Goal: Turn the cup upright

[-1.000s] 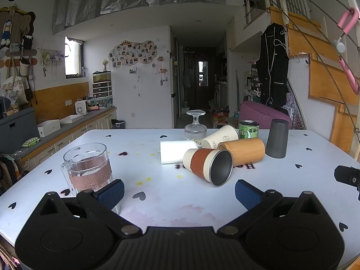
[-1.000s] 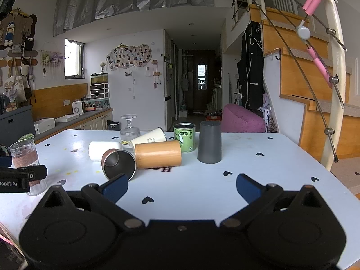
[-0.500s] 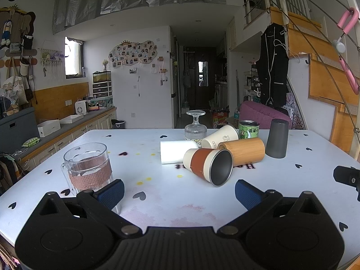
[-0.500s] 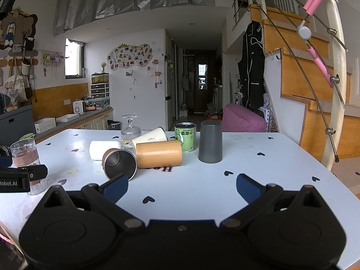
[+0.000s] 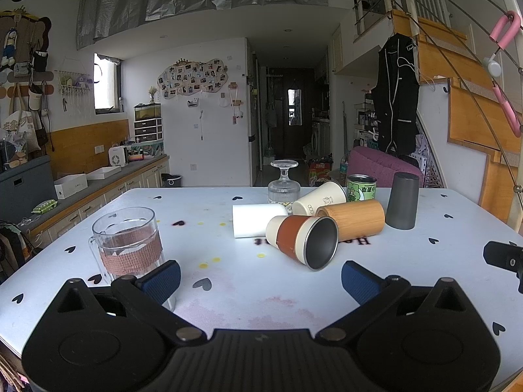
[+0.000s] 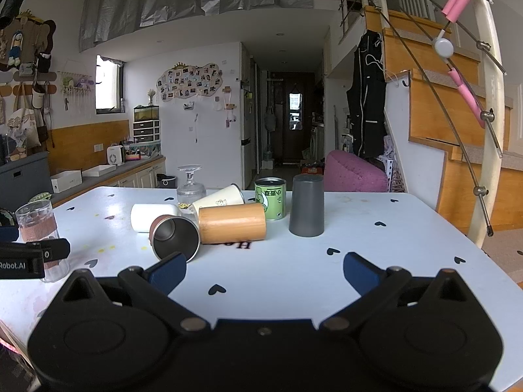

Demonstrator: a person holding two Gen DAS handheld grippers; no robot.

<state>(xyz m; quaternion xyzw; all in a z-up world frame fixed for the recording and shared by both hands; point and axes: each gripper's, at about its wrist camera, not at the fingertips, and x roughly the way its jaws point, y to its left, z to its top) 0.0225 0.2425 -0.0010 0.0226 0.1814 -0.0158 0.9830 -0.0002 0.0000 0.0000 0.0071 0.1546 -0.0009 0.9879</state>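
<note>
Both tongs are hanging spread wide and gripping nothing: left gripper (image 5: 260, 281) and right gripper (image 6: 264, 269) each show blue pads far apart with only bare table (image 6: 376, 245) between them. We are taking the brown-sleeved steel cup (image 5: 302, 241) as landmark and as the likely task cup, though several cups are down, so that is a judgement. It is lying on its side, mouth toward us, ahead of both tongs and touched by neither.

Largest to smallest around it: the glass mug (image 5: 127, 245) is standing upright well to its left, just beside the left tongs' left pad (image 5: 161, 276). The dark grey tumbler (image 5: 402, 201) is standing inverted, right and behind. The bamboo cup (image 5: 351, 219) is lying touching its right flank. The white cup (image 5: 258, 219) is lying just behind-left, the cream cup (image 5: 318, 199) tilted behind. The green can (image 5: 361, 189) and inverted stemmed glass (image 5: 284, 183) are standing farthest behind.

Risks, as we are judging them: the round cup could roll under a closing pad, nudging the bamboo cup. The left tongs, swinging in, could clip the glass mug.
</note>
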